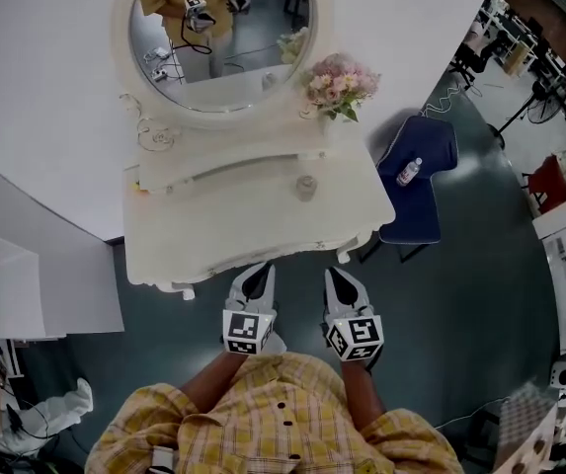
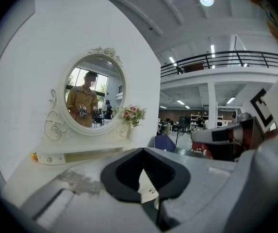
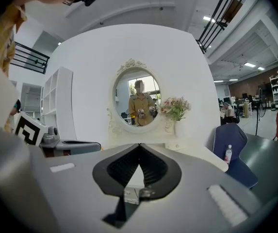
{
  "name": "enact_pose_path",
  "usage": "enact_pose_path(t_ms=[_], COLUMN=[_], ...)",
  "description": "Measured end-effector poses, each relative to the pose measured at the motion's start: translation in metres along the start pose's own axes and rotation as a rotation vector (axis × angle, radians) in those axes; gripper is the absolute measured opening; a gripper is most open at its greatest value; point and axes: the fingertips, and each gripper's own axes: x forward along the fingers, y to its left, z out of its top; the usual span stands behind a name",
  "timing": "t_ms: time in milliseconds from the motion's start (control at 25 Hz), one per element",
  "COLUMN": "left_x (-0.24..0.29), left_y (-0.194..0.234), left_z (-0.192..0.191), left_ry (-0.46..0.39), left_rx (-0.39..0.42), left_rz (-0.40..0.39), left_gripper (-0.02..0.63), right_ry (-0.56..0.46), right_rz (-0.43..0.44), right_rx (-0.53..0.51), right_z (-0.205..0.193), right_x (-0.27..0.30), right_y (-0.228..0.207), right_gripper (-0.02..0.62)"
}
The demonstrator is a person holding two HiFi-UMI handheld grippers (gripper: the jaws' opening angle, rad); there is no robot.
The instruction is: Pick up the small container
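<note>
The small container (image 1: 305, 187), a pale round pot, stands on the white dressing table (image 1: 213, 227), right of its middle. Both grippers hover side by side just off the table's front edge, pointing at it and well short of the container. My left gripper (image 1: 256, 282) is shut with nothing in it; its jaw tips meet in the left gripper view (image 2: 142, 150). My right gripper (image 1: 342, 286) is also shut and empty, tips together in the right gripper view (image 3: 139, 144). The container is hidden behind the jaws in both gripper views.
An oval mirror (image 1: 218, 28) rises at the table's back, with a vase of pink flowers (image 1: 340, 84) at its right. A blue chair (image 1: 416, 181) holding a water bottle (image 1: 410, 171) stands right of the table. A white cabinet (image 1: 6, 289) is at the left.
</note>
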Motion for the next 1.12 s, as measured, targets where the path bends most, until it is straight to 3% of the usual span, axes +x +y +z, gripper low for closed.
enact_pose_path(t_ms=[360, 640, 1120], left_x=[0.038, 0.053, 0.080], left_y=[0.034, 0.054, 0.058], left_z=[0.001, 0.001, -0.002], left_ry=[-0.006, 0.008, 0.037], left_rx=[0.041, -0.050, -0.069], left_rz=[-0.006, 0.016, 0.005], left_gripper=[0.000, 0.000, 0.000], right_ry=[-0.005, -0.001, 0.044], right_rz=[0.016, 0.015, -0.005], right_rx=[-0.009, -0.021, -0.003], right_z=[0.007, 0.013, 0.004], right_x=[0.057, 0.076, 0.100], right_y=[-0.008, -0.014, -0.033], right_gripper=[0.002, 0.002, 0.002])
